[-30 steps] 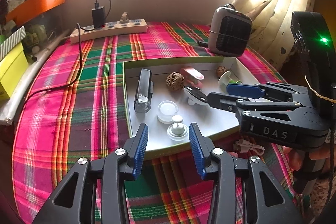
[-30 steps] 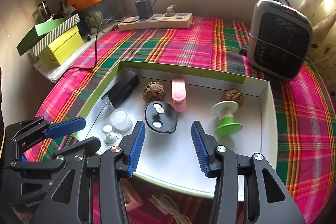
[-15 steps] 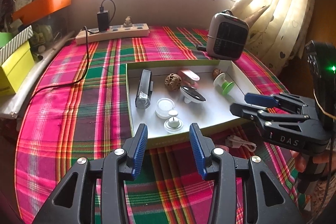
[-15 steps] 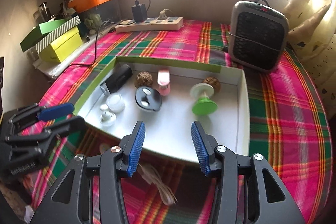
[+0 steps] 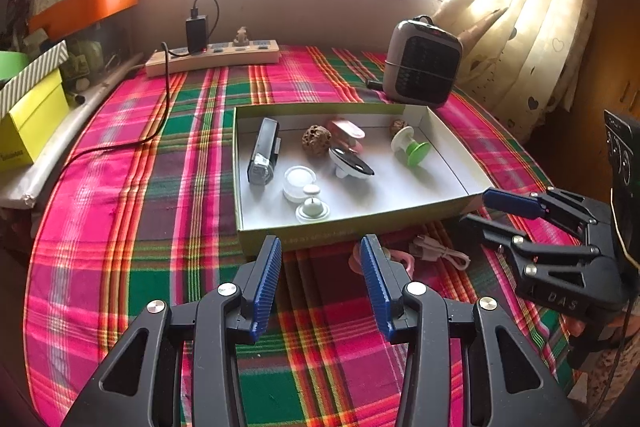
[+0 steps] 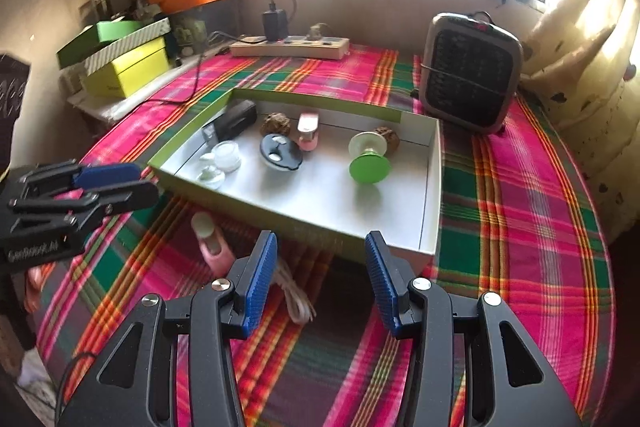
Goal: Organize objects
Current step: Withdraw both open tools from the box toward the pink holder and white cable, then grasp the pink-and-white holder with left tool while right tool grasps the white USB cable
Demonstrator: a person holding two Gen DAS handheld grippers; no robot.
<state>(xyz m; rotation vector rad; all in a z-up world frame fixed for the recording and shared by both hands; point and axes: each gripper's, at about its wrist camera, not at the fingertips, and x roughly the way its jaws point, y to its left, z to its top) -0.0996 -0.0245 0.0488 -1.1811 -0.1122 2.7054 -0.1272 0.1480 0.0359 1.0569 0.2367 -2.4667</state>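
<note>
A green-sided white tray (image 5: 456, 163) (image 6: 434, 163) on the plaid cloth holds a black device (image 5: 264, 151), a brown nut (image 5: 316, 141), a pink clip (image 5: 346, 131), a black disc (image 5: 352, 163) (image 6: 279, 151), a green-and-white spool (image 5: 410, 145) (image 6: 368, 159), a clear jar (image 5: 298, 181) and a small white knob (image 5: 313, 207). A pink item (image 6: 212, 241) and a white cable (image 6: 294, 297) lie on the cloth before the tray. My left gripper (image 5: 320, 281) is open and empty, short of the tray's near wall. My right gripper (image 6: 320, 281) is open and empty above the cable.
A grey heater (image 5: 422, 63) (image 6: 470, 71) stands behind the tray at the right. A power strip (image 5: 212, 55) with a charger and black cord lies at the back. Yellow and green boxes (image 6: 124, 63) sit at the left edge. Curtains (image 5: 520, 7) hang at the right.
Both grippers have drawn back from the tray towards the near edge of the table, staying open and empty. The pink item and cable have come into view.
</note>
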